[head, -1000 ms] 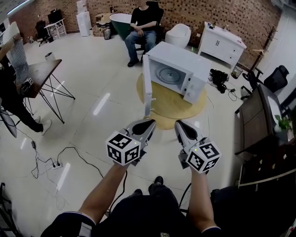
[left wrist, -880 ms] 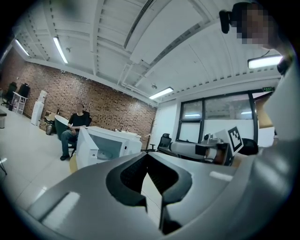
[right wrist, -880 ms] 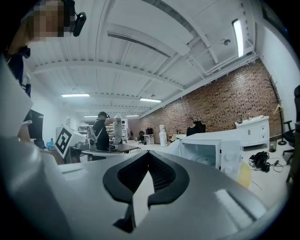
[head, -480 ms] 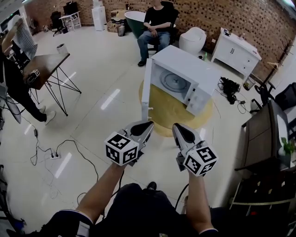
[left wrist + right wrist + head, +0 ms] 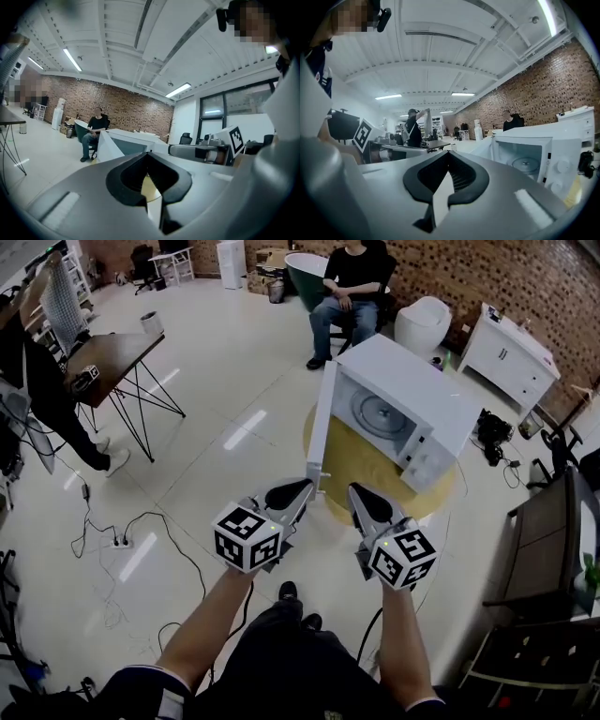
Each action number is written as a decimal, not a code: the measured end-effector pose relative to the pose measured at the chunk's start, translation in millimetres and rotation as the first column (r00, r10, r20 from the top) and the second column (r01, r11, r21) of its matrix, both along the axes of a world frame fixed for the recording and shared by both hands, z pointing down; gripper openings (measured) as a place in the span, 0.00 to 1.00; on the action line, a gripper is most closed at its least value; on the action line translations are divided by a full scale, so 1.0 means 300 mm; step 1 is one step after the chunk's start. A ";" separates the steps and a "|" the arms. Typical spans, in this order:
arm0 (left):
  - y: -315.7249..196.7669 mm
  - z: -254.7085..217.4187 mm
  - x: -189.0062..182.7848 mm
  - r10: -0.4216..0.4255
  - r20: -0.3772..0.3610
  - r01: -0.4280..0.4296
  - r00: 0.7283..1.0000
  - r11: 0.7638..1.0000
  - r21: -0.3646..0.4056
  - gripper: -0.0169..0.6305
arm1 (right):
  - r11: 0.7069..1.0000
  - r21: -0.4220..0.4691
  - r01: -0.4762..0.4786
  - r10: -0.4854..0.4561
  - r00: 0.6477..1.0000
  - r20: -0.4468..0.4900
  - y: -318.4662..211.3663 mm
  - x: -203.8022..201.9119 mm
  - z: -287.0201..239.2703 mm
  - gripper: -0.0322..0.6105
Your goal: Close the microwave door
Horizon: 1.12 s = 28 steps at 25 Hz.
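Two grippers hover side by side: the left gripper [image 5: 300, 487] and the right gripper [image 5: 357, 489] both have their jaws pressed together, holding nothing. Ahead of them the white microwave [image 5: 419, 401] sits on a round yellow mat [image 5: 371, 472]. Its door [image 5: 321, 432] stands wide open, just beyond the left jaws, with the cavity ahead of the right jaws.

Seated person [image 5: 354, 282], toilet [image 5: 422, 326], white cabinet [image 5: 514, 352], brown desk [image 5: 111, 358]
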<state>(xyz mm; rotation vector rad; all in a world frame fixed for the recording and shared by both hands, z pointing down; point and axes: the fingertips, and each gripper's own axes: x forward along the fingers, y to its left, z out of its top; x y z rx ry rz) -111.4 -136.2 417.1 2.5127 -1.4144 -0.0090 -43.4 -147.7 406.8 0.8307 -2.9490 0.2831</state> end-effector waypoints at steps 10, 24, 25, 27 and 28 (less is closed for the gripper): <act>-0.149 0.001 -0.186 -0.041 -0.002 0.041 0.999 0.999 0.013 0.04 | 1.000 0.018 0.013 -0.010 0.994 -0.112 -0.219 -0.235 0.047 0.16; -0.248 0.083 -0.189 -0.017 -0.045 0.014 0.999 0.999 -0.053 0.04 | 0.998 0.055 0.020 -0.006 0.968 -0.251 -0.270 -0.243 0.133 0.14; -0.257 0.081 -0.176 -0.010 -0.046 0.007 0.999 0.999 -0.052 0.04 | 0.998 0.054 0.017 -0.003 0.967 -0.253 -0.274 -0.225 0.133 0.14; -0.279 0.073 -0.146 0.006 -0.048 -0.009 0.999 0.999 -0.047 0.04 | 0.999 0.051 0.007 0.007 0.967 -0.257 -0.286 -0.187 0.131 0.14; -0.290 0.070 -0.128 0.015 -0.050 -0.017 0.999 0.999 -0.045 0.04 | 0.999 0.049 -0.001 0.013 0.966 -0.258 -0.293 -0.165 0.131 0.14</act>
